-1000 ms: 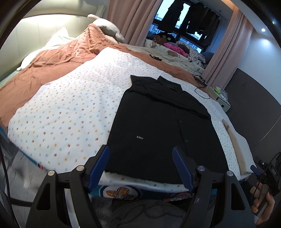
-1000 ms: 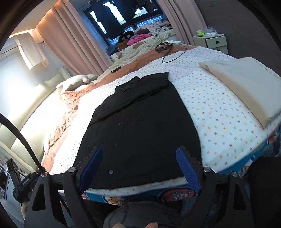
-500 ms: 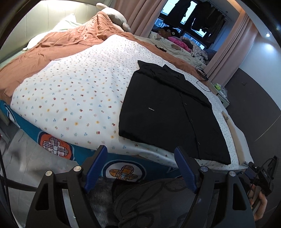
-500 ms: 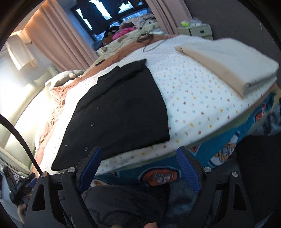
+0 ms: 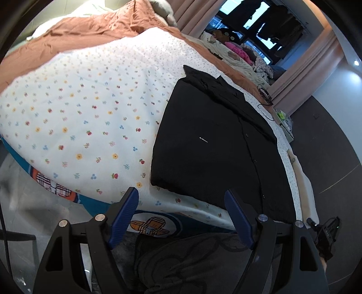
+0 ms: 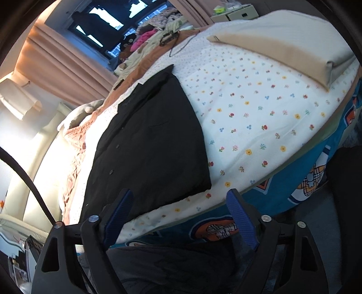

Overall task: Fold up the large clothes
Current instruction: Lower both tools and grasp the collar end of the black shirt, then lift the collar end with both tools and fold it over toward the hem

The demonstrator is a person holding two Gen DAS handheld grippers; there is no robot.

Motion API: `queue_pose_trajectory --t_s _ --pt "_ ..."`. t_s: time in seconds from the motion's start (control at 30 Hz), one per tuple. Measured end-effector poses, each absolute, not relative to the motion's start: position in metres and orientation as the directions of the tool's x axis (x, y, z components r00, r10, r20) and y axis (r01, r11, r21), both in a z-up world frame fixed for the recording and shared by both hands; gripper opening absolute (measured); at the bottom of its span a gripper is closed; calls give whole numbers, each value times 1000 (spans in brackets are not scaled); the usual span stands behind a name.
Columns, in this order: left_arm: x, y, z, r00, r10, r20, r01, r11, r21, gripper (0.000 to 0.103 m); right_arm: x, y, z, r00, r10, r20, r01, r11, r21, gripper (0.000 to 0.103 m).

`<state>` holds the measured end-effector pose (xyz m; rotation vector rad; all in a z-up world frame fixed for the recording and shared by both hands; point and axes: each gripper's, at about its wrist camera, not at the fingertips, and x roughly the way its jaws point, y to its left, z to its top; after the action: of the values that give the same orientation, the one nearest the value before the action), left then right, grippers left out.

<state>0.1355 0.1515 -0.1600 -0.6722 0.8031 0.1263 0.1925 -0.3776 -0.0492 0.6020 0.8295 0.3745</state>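
A black button shirt lies flat and folded into a long rectangle on the flowered white sheet of the bed, its hem near the bed's front edge. It also shows in the right wrist view. My left gripper is open and empty, held off the bed's edge just below the shirt's left hem corner. My right gripper is open and empty, below the shirt's right hem corner. Neither touches the cloth.
A folded beige cloth lies on the bed's right side. An orange blanket covers the far left. A clothes pile sits by the window. A nightstand stands at the far right. The blue bed skirt hangs below.
Both grippers have pulled back and down from the shirt's hem, off the bed's edge. The shirt stays flat on the sheet. Both stay open.
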Motion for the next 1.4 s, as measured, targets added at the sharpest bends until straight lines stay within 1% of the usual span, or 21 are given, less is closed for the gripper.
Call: queue_pose_trajectory --t_s 0.03,0.1,0.23,0.27,0.3,0.4,0.47,0.57,0.67,0.73,0.77,0.8,0.83,0.87,0.9,1.1,1.4 --pt "140 153 -163 695 -147 -704 -353 783 -512 73 197 -377 -53 621 540 -569 -76 763 641 77" --pt "151 154 -172 680 -158 -716 -359 780 -513 70 209 -375 -63 608 559 -564 -61 741 669 70" --pt "168 158 -186 660 -165 -733 -390 759 -521 64 227 -370 -80 587 596 -547 -47 700 713 65" --pt "172 160 -190 654 -169 -738 -398 752 -525 59 231 -367 -83 581 609 -540 -48 688 725 60" --pt "174 161 -193 649 -176 -741 -403 746 -530 58 235 -365 -85 571 622 -536 -47 677 735 56" --pt "182 162 -197 652 -197 -733 -398 734 -551 56 246 -361 -88 569 637 -520 -47 657 752 51" --pt "185 163 -197 649 -199 -734 -398 734 -551 56 249 -360 -86 572 661 -486 -67 628 775 43" --pt "186 166 -199 659 -215 -721 -394 718 -574 56 254 -360 -85 586 684 -436 -101 595 798 43" --pt "185 167 -201 666 -243 -705 -387 697 -604 56 259 -357 -94 580 678 -452 -85 602 794 43" --pt "185 168 -205 670 -272 -690 -383 670 -636 55 264 -351 -106 568 668 -481 -52 613 788 43" --pt "185 168 -206 670 -272 -691 -389 664 -639 41 265 -350 -108 570 669 -477 -47 606 794 41" --pt "185 167 -207 659 -263 -705 -403 668 -626 32 266 -348 -108 574 667 -475 -42 603 796 24" --pt "186 167 -208 650 -258 -715 -413 670 -617 21 267 -349 -108 576 659 -484 -34 611 791 17" --pt "184 168 -207 655 -255 -711 -416 664 -621 17 266 -349 -106 586 652 -481 -33 612 790 12" --pt "181 168 -204 669 -251 -699 -413 656 -631 14 265 -350 -103 597 654 -465 -42 605 795 7" --pt "165 162 -168 736 -190 -650 -378 681 -627 10 234 -345 -62 667 620 -414 -125 641 758 3" --pt "119 168 -109 816 -175 -551 -301 684 -664 9 179 -361 -10 703 640 -310 -235 621 748 3"
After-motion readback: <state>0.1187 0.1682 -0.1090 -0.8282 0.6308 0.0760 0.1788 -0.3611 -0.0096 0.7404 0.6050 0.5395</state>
